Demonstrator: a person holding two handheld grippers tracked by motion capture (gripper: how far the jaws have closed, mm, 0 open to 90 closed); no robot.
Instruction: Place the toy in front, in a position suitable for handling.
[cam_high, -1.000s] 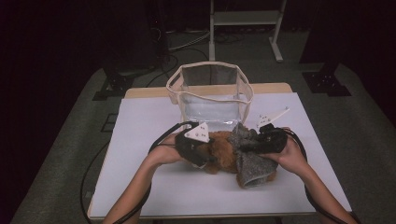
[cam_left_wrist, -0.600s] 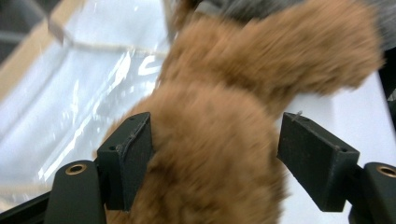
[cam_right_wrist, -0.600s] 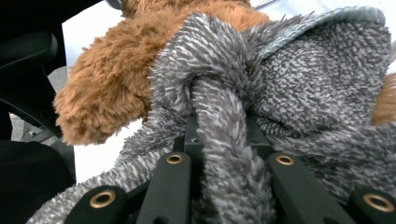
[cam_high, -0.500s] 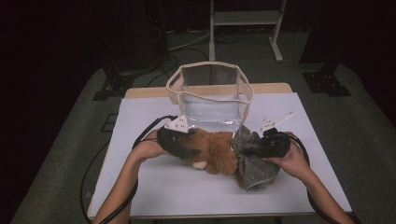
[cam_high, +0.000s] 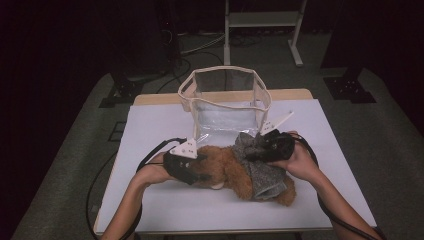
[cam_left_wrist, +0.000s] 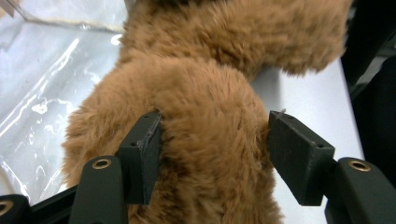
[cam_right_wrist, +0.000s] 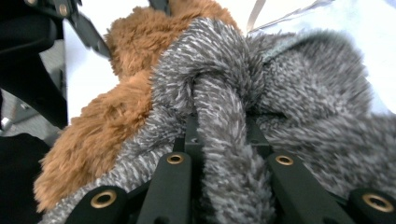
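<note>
The right tool (cam_right_wrist: 219, 135) clenches a fold of the grey sweater (cam_high: 260, 165) half on the teddy bear (cam_high: 225, 170), whose limb the left tool (cam_left_wrist: 212, 154), jaws just closing, squeezes; dressing remains unfinished.

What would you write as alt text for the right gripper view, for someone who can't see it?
The right gripper has its two black jaws shut on a bunched fold of the fuzzy grey knit garment. The brown plush bear wearing it lies to the left on the white table, with the left gripper dark in the corner.
</note>
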